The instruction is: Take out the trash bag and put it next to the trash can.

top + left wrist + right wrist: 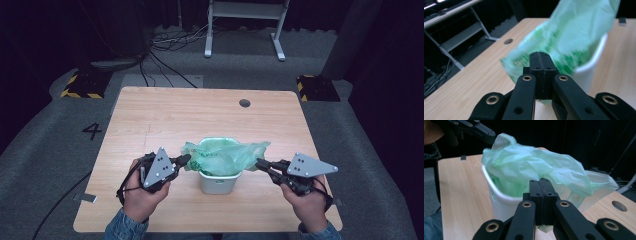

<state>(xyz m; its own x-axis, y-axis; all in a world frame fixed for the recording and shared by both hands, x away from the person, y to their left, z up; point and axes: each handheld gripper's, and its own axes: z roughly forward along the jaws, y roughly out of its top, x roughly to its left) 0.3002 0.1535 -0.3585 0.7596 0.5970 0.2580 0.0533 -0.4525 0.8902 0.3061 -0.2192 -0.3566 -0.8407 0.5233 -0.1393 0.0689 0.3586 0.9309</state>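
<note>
One white bin (218, 181) stands on the wooden table (150, 120), with one green plastic bag (225, 156) sitting in its mouth and spilling over the rim on both sides. Your left gripper (183, 161) is just left of the bin, jaws pressed together on the bag's left edge. Your right gripper (261, 165) is just right of the bin, jaws likewise clamped on the bag's right edge. The bag stretches across the bin between your two grippers.

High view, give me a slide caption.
Both grippers, left gripper and right gripper, pinch a green plastic bag over a small white bin.
</note>
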